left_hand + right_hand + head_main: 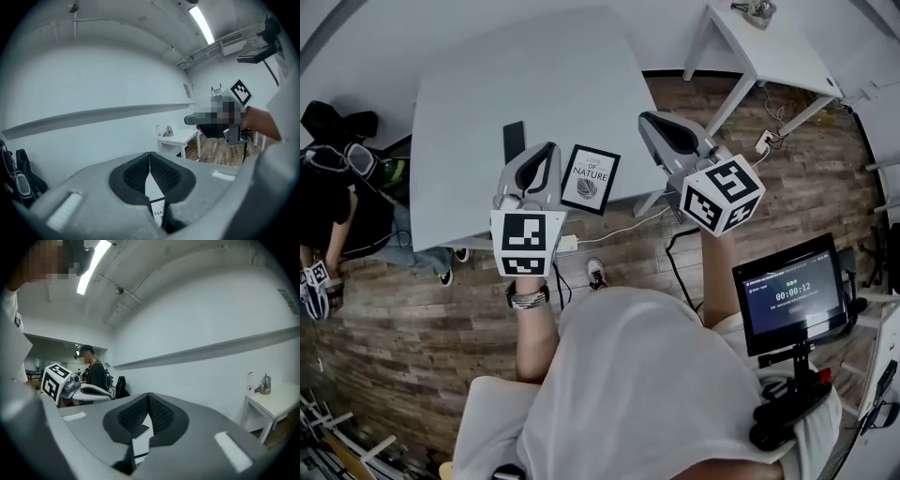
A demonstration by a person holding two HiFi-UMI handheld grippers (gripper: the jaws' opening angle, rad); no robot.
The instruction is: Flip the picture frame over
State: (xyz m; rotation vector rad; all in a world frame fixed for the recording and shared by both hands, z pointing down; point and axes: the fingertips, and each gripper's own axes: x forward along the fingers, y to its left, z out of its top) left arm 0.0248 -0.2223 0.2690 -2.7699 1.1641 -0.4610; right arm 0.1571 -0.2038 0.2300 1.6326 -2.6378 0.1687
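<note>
The picture frame [590, 178], black-edged with a leaf print and lettering, lies face up near the front edge of the white table [487, 84]. My left gripper [551, 150] hovers just left of it, jaws shut and empty; its own view shows the pads meeting [150, 157] with the frame [158, 213] below. My right gripper [649, 120] hangs to the frame's right, over the table corner, also shut on nothing. In the right gripper view its pads meet [148, 399] above the frame [140, 446], and the left gripper [70, 387] shows opposite.
A flat black object [514, 141] lies on the table behind the left gripper. A small white side table [769, 47] stands at the back right. A monitor with a timer [789, 295] is at the right. A person [328, 206] is at the far left. Cables cross the wooden floor.
</note>
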